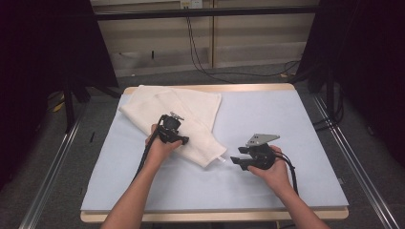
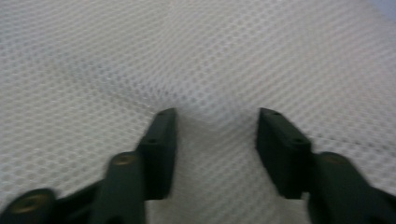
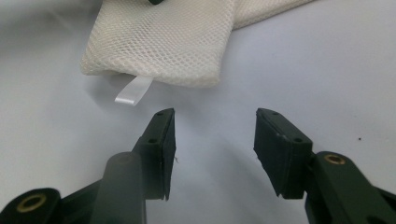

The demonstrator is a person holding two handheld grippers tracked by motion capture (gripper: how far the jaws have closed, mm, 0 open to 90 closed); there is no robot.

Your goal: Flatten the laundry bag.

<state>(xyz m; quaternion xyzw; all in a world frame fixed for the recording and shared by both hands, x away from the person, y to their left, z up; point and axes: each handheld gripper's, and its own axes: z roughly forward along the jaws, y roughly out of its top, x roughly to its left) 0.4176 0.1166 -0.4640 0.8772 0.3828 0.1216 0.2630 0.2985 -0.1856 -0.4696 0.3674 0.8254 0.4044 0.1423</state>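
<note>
Left gripper [image 2: 212,116] presses down on the mesh bag [image 1: 184,112] lying flat on the desk [image 1: 286,119], jaws apart with nothing pinched, while the right gripper [image 3: 215,116] waits released beside its tag [image 3: 133,90].

One cream mesh bag [image 1: 176,117] lies folded in the upper middle of the high view, with one white ribbon tab [image 3: 133,90] at its lower corner. Two grippers, left gripper [image 1: 173,133] and right gripper [image 1: 243,160], each show two black jaws. One table [image 1: 286,124].
</note>
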